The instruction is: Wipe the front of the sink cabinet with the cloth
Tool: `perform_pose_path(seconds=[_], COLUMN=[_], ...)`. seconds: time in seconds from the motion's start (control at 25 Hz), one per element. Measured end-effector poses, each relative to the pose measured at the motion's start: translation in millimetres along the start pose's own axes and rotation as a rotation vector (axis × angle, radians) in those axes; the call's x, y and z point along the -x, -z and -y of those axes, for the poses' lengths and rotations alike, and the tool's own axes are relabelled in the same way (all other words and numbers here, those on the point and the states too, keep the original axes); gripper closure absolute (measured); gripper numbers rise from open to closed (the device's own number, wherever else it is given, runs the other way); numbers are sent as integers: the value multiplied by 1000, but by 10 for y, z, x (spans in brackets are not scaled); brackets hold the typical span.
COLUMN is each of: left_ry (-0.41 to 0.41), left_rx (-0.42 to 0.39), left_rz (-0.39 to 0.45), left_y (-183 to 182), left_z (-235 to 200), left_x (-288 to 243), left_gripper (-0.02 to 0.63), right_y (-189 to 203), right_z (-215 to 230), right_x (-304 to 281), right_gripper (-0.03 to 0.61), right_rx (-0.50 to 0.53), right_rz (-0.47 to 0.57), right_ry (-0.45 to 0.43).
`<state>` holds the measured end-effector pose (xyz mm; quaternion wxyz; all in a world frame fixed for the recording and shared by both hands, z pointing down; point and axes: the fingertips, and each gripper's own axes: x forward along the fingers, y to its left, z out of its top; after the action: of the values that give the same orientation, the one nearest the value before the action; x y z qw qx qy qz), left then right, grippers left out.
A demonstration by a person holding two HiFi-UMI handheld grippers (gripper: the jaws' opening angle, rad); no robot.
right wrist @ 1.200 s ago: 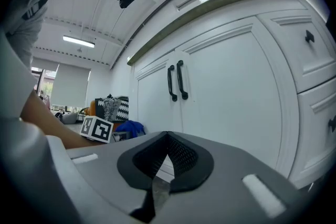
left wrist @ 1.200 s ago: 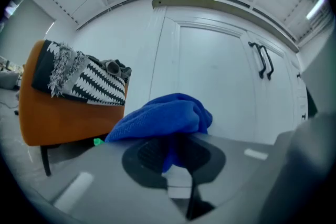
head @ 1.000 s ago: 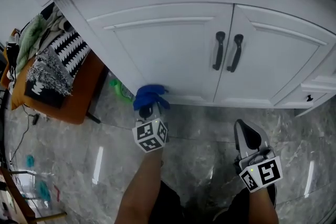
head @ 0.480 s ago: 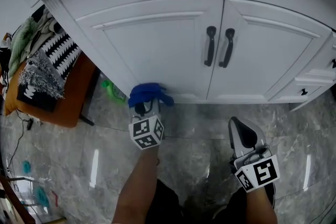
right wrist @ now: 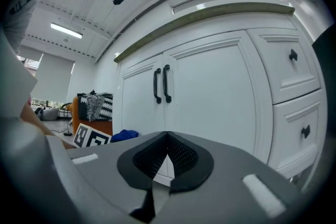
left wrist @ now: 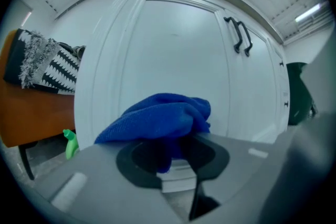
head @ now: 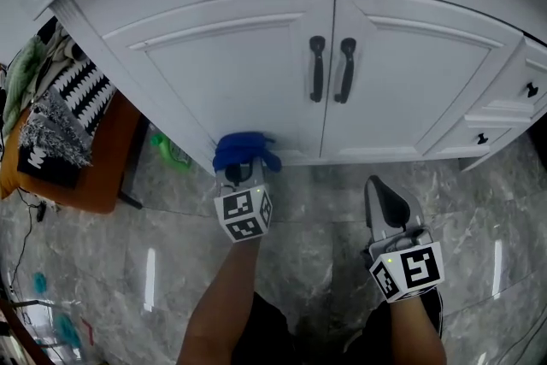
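Observation:
A bunched blue cloth (head: 244, 150) is pinched in my left gripper (head: 240, 170) and rests against the bottom left corner of the white sink cabinet (head: 256, 73). In the left gripper view the cloth (left wrist: 160, 119) bulges out over the shut jaws, with the left door panel (left wrist: 173, 65) right behind it. My right gripper (head: 383, 203) hangs over the floor well short of the cabinet, shut and holding nothing. Its own view looks at the two doors with their black handles (right wrist: 161, 84) and at the blue cloth (right wrist: 125, 135) low on the left.
Two black handles (head: 332, 68) sit where the doors meet. Drawers with small black knobs (head: 529, 89) are on the right. An orange chair piled with patterned fabric (head: 60, 120) stands to the left, and a green spray bottle (head: 169, 149) lies on the grey marble floor (head: 316, 201) beside the cabinet.
The cloth stays at the same bottom left corner of the cabinet in my left gripper. The head view has swung, so the cabinet sits further left in frame. The right gripper keeps its place.

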<state>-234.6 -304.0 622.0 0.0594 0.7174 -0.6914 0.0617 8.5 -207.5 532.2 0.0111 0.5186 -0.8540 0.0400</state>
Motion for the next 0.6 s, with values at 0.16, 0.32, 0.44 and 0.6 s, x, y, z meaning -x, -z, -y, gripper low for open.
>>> perform_pose_path(seconds=[0.16,0.32,0.44,0.6], left_ry=[63,57,49,79], left_rx=[-49,-22,2,-24], left_rz=[-13,-28,-41,-60], left_y=[27,46,68,119], left_z=[347,485,564,752], left_x=[-40,-73,-91,-113], left_gripper=[502,502,502,502], right_y=[99,109,95,32], right_z=[168,239,292,348], right_x=[-14,37,82,142], right_gripper=[578,578,578,578], right_rx=[-34,-36,-41,-35], right_rz=[-39,-43,-36,-25], right_ry=[85,114,126,135])
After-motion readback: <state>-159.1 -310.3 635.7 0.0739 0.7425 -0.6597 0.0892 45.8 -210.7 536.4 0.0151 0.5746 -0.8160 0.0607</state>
